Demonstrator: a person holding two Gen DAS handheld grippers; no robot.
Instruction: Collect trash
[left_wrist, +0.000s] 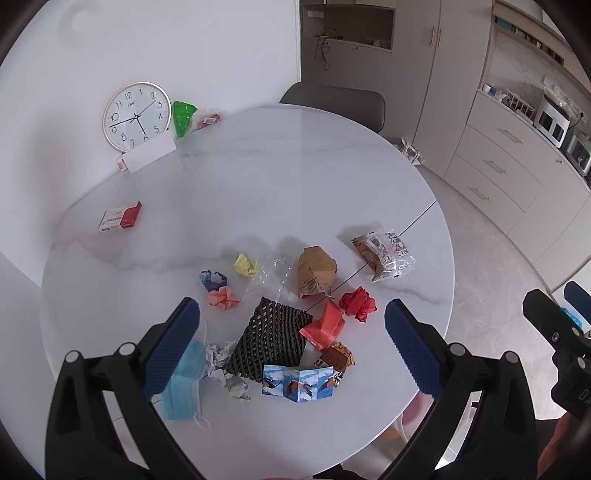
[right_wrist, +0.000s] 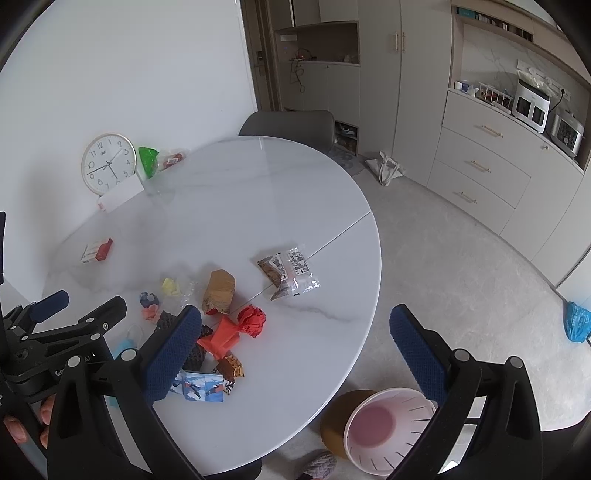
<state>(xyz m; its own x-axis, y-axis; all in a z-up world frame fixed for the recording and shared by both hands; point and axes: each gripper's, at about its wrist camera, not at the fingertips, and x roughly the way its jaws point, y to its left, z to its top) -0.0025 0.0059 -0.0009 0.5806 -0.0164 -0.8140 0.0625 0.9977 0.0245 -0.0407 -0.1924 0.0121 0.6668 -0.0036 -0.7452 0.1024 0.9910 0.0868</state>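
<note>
We judge the job barely begun: the pink bin (right_wrist: 384, 428) on the floor by the table's near edge looks empty inside, and all the litter we can see lies on the round white marble table (left_wrist: 295, 177).

Our left gripper (left_wrist: 291, 347) hovers above the heap with its jaws spread wide and nothing between them. Our right gripper (right_wrist: 295, 350) is likewise wide and empty, over the table's edge, with the bin at 5 o'clock in its view.

In the left view the heap fills the 6 o'clock part of the table: a black foam net (left_wrist: 269, 339) in the middle, an orange-red bag (left_wrist: 325, 325) touching it at 3 o'clock, a red paper ball (left_wrist: 358, 303) beyond that, and a brown paper bag (left_wrist: 316, 271) at 1 o'clock. A blue face mask (left_wrist: 186, 384) lies at 8 o'clock, partly under our left finger. A clear printed wrapper (left_wrist: 386, 254) sits apart at 2 o'clock. Every piece remains to be moved.

A clock (left_wrist: 136, 116) leans on the wall at the table's 11 o'clock. A grey chair (left_wrist: 332, 103) stands at 12 o'clock, with pale cabinets and drawers along the right wall.
</note>
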